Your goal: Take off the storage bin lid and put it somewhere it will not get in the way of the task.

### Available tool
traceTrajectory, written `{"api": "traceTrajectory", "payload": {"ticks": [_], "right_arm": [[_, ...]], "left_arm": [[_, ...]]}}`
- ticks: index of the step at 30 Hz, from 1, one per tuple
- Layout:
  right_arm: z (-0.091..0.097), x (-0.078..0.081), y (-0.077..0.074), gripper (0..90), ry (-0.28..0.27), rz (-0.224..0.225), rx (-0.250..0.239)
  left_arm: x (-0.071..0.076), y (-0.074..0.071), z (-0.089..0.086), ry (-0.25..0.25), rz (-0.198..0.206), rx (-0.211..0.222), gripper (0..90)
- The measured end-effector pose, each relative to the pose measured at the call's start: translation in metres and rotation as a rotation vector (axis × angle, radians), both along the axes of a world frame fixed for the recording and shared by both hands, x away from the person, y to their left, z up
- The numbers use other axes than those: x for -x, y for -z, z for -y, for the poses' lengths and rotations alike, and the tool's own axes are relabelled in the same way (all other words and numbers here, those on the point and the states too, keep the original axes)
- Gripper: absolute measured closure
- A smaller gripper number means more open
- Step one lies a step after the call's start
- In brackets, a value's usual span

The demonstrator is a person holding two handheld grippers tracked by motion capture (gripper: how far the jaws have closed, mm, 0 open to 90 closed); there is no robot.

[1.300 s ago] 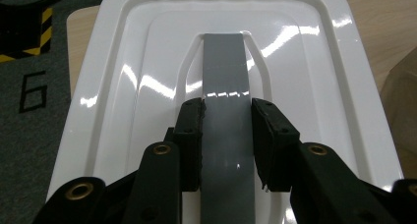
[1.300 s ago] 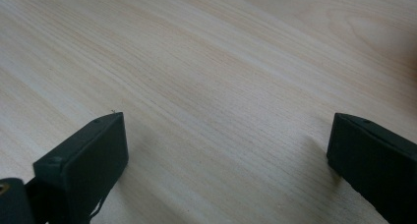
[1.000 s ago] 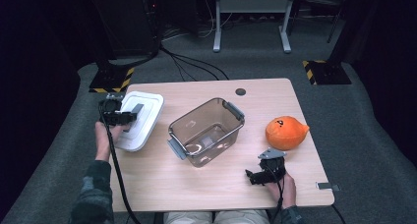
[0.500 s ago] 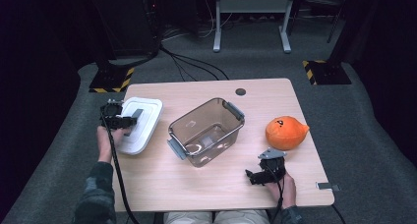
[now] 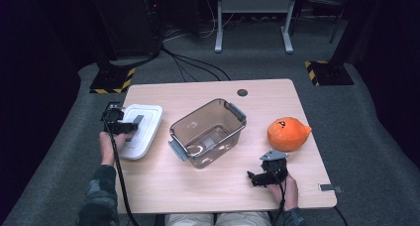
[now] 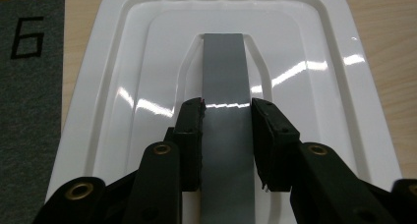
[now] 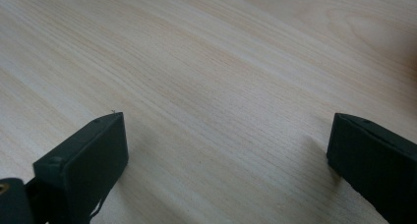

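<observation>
Now lower than before, left tongs (image 6: 226, 135) clamped on the white lid's (image 6: 305, 86) grey handle (image 6: 224, 76); right tongs (image 7: 223, 150) apart.

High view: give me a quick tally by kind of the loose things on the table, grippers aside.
White lid with grey handle strip: 1, at the table's left, left gripper shut on its strip.
Clear plastic container: 1, open, mid-table.
Orange plush toy: 1, at the right.
Total: 3
</observation>
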State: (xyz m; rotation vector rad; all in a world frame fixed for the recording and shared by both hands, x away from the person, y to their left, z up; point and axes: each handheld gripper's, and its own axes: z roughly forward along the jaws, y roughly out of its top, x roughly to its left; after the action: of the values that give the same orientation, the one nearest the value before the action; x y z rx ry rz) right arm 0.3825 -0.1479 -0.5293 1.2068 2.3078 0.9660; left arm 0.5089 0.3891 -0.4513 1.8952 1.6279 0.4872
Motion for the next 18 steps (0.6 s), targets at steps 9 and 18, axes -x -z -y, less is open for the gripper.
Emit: {"api": "traceTrajectory", "payload": {"ticks": [9, 18], "right_arm": [[0.000, 0.000, 0.000, 1.3, 0.001, 0.000, 0.000], [0.000, 0.000, 0.000, 1.3, 0.001, 0.000, 0.000]], "left_arm": [[-0.002, 0.011, 0.002, -0.005, -0.019, 0.010, 66.5], [-0.006, 0.022, 0.004, -0.008, -0.040, 0.001, 66.5]]}}
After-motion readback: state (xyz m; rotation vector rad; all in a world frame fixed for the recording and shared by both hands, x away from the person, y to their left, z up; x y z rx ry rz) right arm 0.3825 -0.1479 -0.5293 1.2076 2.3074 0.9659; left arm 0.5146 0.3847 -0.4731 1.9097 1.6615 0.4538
